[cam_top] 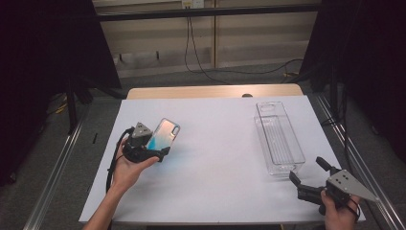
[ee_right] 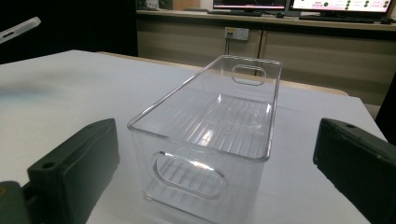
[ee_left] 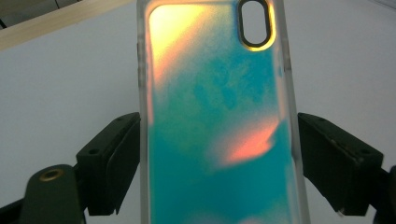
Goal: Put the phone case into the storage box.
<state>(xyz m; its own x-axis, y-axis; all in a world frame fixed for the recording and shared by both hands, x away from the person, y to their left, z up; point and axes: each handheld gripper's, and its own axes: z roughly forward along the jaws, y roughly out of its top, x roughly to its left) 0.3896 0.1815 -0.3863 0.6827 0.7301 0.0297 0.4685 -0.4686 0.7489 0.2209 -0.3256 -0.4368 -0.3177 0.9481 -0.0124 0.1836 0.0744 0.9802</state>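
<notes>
An iridescent teal and orange phone case [cam_top: 165, 133] is held tilted above the white table, at its left. My left gripper [cam_top: 156, 147] is shut on the case's lower part. In the left gripper view the case [ee_left: 215, 116] stands upright between the two black jaws, which press on its long edges, camera cutout at the top. My right gripper [cam_top: 306, 169] stands open at the table's front right, just before the near end of a clear plastic bin [cam_top: 288, 165]. In the right gripper view my right gripper [ee_right: 219, 161] has its jaws spread wide before the empty bin [ee_right: 201, 151]; the case [ee_right: 18, 27] shows at far left.
The white table cover [cam_top: 215, 163] spans the tabletop, with a wooden edge [cam_top: 215, 91] at the far side. Dark curtains flank the table. Cables [cam_top: 201, 67] lie on the floor beyond it. A metal rail [cam_top: 354, 158] runs along the right.
</notes>
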